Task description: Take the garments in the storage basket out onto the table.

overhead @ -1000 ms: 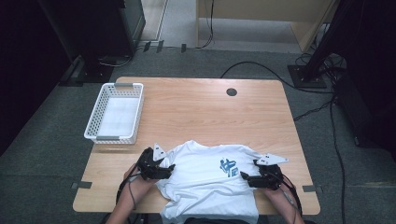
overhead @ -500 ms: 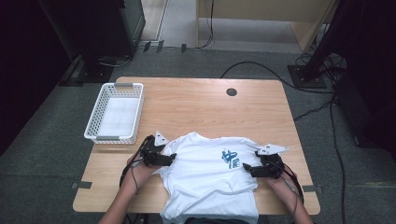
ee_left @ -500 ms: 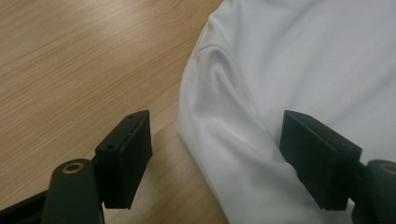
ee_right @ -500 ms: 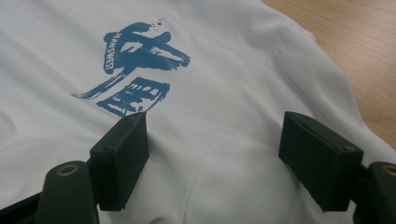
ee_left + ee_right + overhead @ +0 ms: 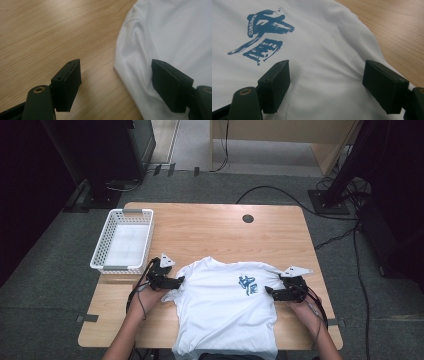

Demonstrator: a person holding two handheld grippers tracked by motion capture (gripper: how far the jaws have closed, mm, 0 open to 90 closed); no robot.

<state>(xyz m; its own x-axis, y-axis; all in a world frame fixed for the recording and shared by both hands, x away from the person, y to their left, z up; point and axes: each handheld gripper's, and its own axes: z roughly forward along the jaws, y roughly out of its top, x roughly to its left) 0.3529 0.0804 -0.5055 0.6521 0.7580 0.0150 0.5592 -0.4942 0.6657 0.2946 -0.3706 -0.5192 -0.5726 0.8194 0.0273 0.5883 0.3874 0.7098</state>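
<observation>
A white T-shirt (image 5: 225, 315) with a blue print (image 5: 247, 284) lies face up on the wooden table (image 5: 210, 230), its hem hanging over the near edge. My left gripper (image 5: 177, 281) lies at the shirt's left sleeve. In the left gripper view its jaws (image 5: 116, 66) stand wide apart astride the sleeve edge (image 5: 130, 62), pinching nothing. My right gripper (image 5: 270, 292) rests at the right sleeve. Its jaws (image 5: 327, 66) are wide over the white cloth (image 5: 324, 82) beside the print (image 5: 262, 35) and have just opened a little further, with no fold caught between them.
A white mesh basket (image 5: 98, 251) stands at the table's left side, close behind my left gripper. A dark cable hole (image 5: 248, 218) sits near the far edge. Bare wood stretches beyond the shirt. Cables run over the floor at the right.
Both grippers have slid away from the person, up the table, and the shirt has shifted the same way with them, its collar now farther from the near edge.
</observation>
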